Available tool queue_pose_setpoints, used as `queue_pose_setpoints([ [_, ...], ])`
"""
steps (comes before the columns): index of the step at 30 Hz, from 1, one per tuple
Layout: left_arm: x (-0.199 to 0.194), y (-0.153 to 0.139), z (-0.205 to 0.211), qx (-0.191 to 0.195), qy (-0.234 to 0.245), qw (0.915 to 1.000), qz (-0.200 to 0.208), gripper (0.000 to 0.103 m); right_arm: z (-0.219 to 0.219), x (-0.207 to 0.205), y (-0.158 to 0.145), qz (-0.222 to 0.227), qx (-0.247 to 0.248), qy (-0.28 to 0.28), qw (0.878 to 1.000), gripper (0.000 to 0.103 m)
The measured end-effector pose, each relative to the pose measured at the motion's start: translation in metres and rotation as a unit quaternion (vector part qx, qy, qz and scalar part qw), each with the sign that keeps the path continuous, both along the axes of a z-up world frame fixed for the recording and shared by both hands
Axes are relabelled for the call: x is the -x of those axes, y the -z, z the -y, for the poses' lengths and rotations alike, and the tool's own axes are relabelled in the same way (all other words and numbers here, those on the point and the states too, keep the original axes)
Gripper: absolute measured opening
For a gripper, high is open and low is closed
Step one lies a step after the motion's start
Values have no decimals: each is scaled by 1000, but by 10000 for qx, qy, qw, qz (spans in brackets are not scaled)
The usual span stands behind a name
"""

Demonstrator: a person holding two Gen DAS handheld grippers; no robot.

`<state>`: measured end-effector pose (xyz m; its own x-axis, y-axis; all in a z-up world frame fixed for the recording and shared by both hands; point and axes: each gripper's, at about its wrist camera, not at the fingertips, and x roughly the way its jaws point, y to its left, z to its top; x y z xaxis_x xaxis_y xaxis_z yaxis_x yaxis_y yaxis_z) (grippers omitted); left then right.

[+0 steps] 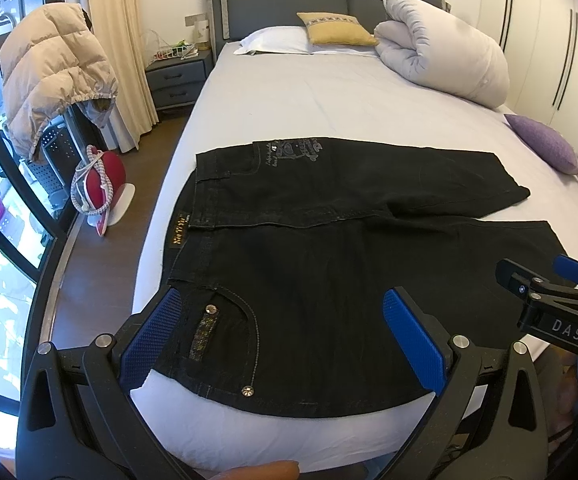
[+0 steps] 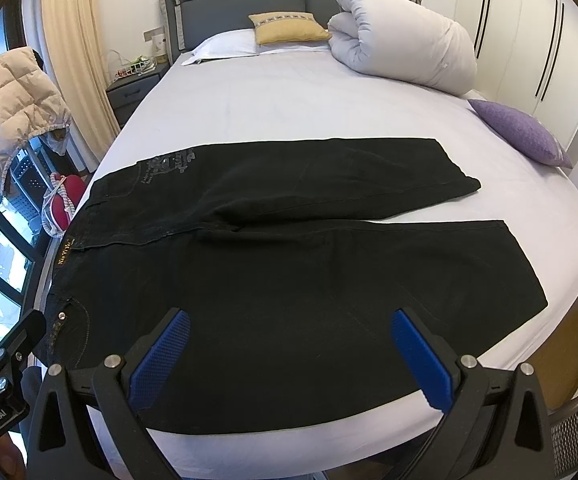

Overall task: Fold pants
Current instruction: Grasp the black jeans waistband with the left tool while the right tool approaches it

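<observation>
Black pants [image 1: 329, 240] lie spread flat across the foot of the bed [image 1: 309, 96], waistband to the left, both legs pointing right and slightly apart. My left gripper [image 1: 285, 312] is open, hovering over the near hip pocket by the waistband. My right gripper [image 2: 289, 336] is open over the near leg [image 2: 329, 280]; it also shows at the right edge of the left wrist view [image 1: 545, 284]. Neither holds cloth.
A rolled white duvet [image 1: 445, 48], white pillow [image 1: 277, 40] and yellow cushion [image 1: 337, 28] sit at the headboard. A purple cushion [image 1: 545, 144] lies on the bed's right edge. A puffy jacket [image 1: 49, 72] hangs at left; a nightstand [image 1: 177, 76] stands behind.
</observation>
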<state>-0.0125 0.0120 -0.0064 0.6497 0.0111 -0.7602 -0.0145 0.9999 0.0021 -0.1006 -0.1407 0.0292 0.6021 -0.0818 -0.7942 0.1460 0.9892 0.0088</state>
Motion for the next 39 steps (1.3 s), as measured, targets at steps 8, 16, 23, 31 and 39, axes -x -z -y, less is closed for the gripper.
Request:
queue_pose_setpoints([
  [8,34,-22,-2,-346,-30,9968,720,103,-4,10,-10,96,-118,-165,9997,103],
  [16,25,-39,-38,-22,96,9973,728,103,10,6,-34,487,-457,-617,9959,103],
  [23,2,-39,-69,6,-31,9951,992,103,18,-44,-54,743,-212,-984,9921,103],
  [31,-110,-36,-130,373,-575,9972,296,103,20,-145,-37,616,-106,-1504,9867,102],
  [39,-297,3,-121,510,1489,9838,-864,81,34,-219,-2,-17,-241,-2269,9736,70],
])
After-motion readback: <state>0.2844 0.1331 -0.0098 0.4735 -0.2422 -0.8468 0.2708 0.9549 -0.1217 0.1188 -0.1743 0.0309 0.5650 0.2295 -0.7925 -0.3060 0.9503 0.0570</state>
